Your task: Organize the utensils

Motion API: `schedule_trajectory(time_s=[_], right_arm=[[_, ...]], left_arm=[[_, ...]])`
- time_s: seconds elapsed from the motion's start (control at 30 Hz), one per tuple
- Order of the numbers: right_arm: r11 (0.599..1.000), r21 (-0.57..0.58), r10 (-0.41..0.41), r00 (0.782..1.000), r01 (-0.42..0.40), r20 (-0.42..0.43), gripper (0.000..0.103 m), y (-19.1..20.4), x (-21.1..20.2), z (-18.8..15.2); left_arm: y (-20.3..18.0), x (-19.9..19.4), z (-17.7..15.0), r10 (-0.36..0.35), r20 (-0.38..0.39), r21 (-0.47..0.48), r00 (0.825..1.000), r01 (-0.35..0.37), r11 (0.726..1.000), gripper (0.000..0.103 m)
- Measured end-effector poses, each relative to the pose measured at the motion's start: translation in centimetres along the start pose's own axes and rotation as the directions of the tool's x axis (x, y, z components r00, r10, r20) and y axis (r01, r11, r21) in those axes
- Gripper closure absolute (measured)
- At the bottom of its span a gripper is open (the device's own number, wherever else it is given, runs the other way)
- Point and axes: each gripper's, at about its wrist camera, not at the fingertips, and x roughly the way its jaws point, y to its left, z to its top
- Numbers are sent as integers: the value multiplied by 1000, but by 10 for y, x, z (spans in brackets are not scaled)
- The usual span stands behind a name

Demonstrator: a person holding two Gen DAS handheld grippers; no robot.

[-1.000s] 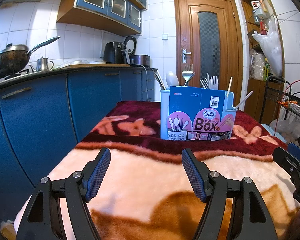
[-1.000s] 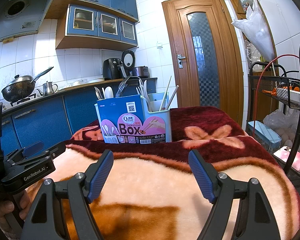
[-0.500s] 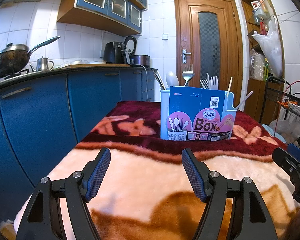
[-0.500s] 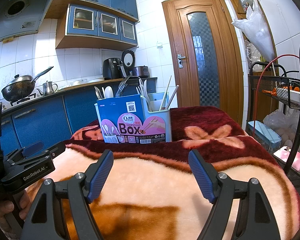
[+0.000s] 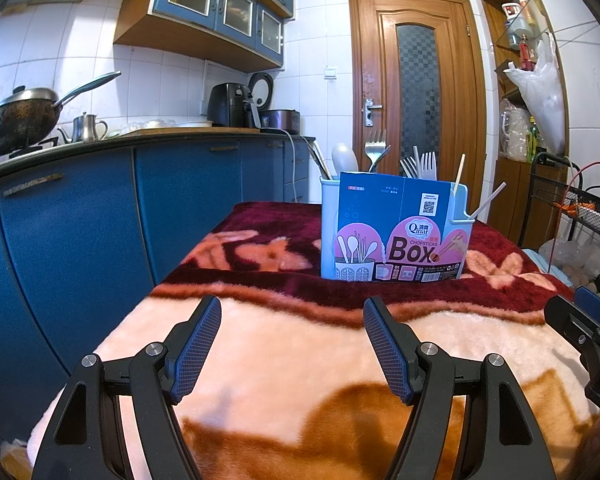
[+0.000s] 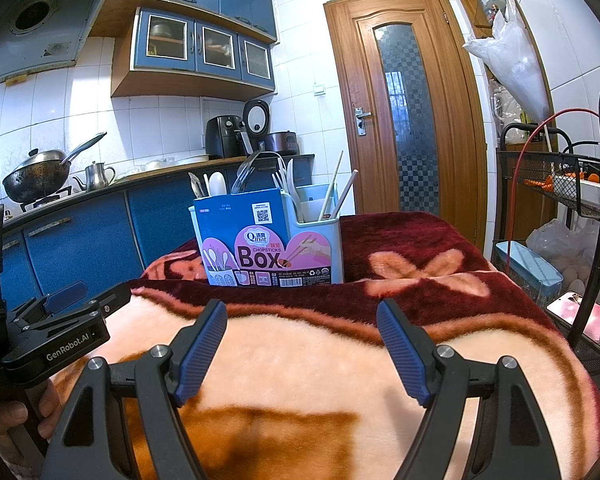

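Left wrist view: left gripper spread wide, nothing between its blue ribbed pads, hovering over the plush peach-and-maroon floral blanket. Bare blanket ahead of the fingers up to the holder. Blanket's left edge drops off beside the glossy blue cabinet fronts. Right gripper's black body shows at the right edge.

Right wrist view: right gripper also wide open, holding nothing, over the same blanket. Black wire rack crowds the right side.

Pale blue plastic utensil holder with its printed "Box" cardboard sleeve stands upright on the maroon band, well beyond both grippers. Metal fork, white plastic forks, a white spoon and chopsticks stick out of it. Brown wooden door behind.
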Motion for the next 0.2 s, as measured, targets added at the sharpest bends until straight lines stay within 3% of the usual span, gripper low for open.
schedule_trajectory(time_s=[0.2], right_arm=[[1000,1,-4,1000,4,-5,24,0,1,-1]], left_arm=[[-1,-1,0,0,-1,-4,1000,0,1000,28]])
